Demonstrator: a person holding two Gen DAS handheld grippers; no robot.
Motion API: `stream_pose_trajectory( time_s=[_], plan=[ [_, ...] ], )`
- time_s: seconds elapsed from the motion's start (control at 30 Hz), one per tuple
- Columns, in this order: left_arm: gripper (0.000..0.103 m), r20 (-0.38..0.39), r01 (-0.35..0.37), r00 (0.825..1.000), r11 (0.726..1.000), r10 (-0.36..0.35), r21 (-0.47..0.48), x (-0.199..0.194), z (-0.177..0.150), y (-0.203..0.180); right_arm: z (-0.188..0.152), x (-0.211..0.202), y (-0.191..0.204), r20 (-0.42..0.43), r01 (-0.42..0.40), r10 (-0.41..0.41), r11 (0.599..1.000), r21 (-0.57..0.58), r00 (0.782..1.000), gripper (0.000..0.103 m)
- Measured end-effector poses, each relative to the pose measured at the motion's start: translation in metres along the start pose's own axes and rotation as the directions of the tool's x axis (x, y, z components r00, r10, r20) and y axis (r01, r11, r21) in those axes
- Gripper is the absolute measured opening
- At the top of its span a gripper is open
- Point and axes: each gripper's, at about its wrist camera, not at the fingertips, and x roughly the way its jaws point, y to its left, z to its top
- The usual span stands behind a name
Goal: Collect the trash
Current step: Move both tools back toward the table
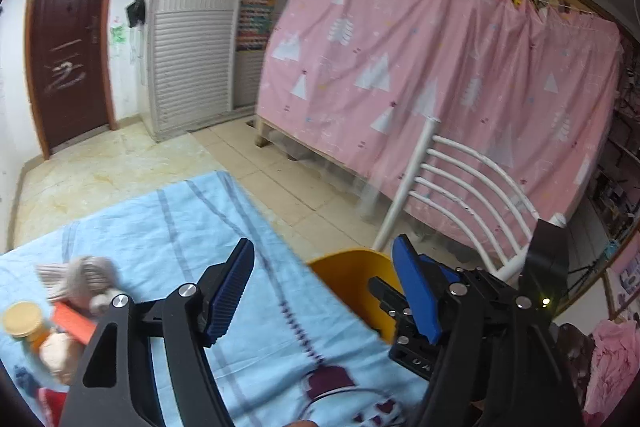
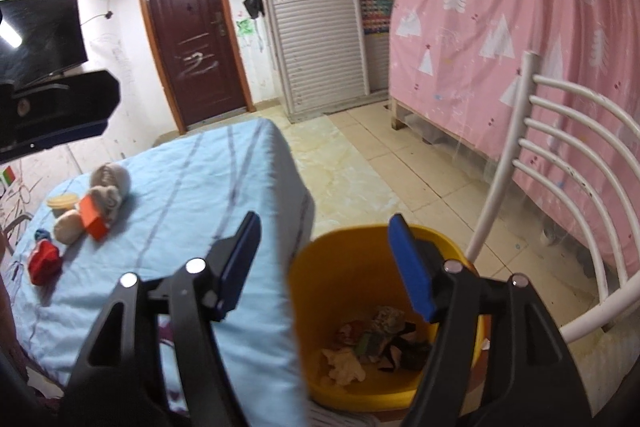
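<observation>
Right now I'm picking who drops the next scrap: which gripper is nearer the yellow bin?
Right. The right gripper hangs at the yellow bin's rim; the left gripper is over the blue cloth beside it.

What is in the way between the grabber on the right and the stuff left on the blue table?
Nothing visible. The right gripper is open and empty, with only bare blue cloth between it and the pile around the orange box. The yellow bin stands off to the side, beside the table.

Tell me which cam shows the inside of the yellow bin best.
Right wrist: it looks down into the yellow bin, so the crumpled scraps on its bottom show. Left wrist catches only part of the bin's rim and inner wall behind the left gripper, no contents.
</observation>
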Motion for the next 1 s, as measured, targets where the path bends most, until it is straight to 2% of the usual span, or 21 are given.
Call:
stream_pose_trajectory(
  time_s=[0.2, 0.37, 0.5, 0.63, 0.83, 1.0],
  plan=[
    [0.064, 0.023, -0.068, 0.997, 0.997, 0.069, -0.029, -0.034, 0.000, 0.032, 0.006, -0.003, 0.036, 0.010, -0.049, 0.050, 0.998, -0.045, 0.999, 0.064],
    [0.065, 0.035, -0.144, 0.989, 0.988, 0.146, -0.052, -0.059, -0.004, 0.064, 0.009, 0.000, 0.070, -0.001, -0.095, 0.095, 0.991, -0.094, 0.995, 0.065],
    [0.066, 0.029, -0.232, 0.972, 0.971, 0.234, -0.057, -0.075, -0.011, 0.093, 0.009, 0.001, 0.095, -0.009, -0.132, 0.132, 0.982, -0.132, 0.991, 0.065],
    [0.067, 0.018, -0.289, 0.956, 0.954, 0.291, -0.082, -0.090, -0.017, 0.123, 0.009, 0.002, 0.119, -0.017, -0.161, 0.160, 0.973, -0.167, 0.987, 0.065],
    [0.067, -0.003, -0.361, 0.932, 0.925, 0.363, -0.121, -0.111, -0.030, 0.164, 0.006, 0.005, 0.149, -0.038, -0.198, 0.195, 0.958, -0.208, 0.980, 0.069],
    [0.067, -0.053, -0.405, 0.914, 0.901, 0.402, -0.155, -0.119, -0.046, 0.193, 0.003, 0.008, 0.174, -0.058, -0.231, 0.224, 0.944, -0.237, 0.973, 0.069]
  ],
)
